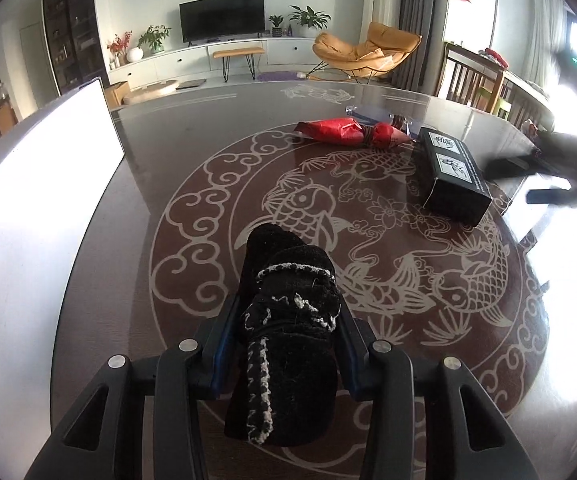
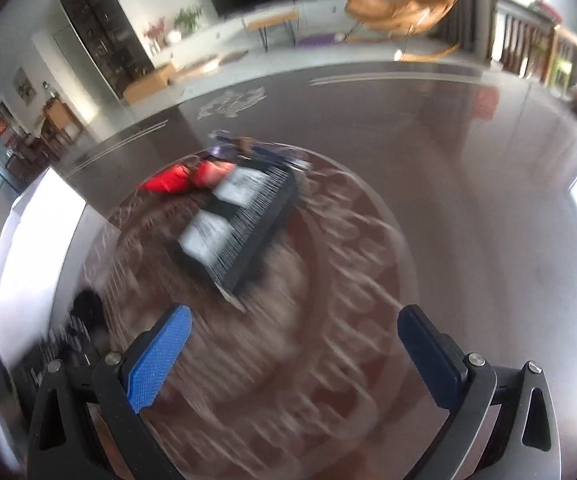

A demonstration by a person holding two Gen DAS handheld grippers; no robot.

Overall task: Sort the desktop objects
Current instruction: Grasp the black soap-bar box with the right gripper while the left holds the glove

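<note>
Black knit bundle within left gripper

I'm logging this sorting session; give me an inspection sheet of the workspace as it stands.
Surface: glossy dark table with pale carp pattern.
Job's things: black fuzzy knit item with white stitching in left claw; red wrapped packet; black rectangular box with white labels.
Clutter: clear plastic wrapper behind packet.
Grippers: left shut on knit item; right claw open, empty.
Cables: nothing seen.
Surroundings: television, orange lounge chair.
</note>
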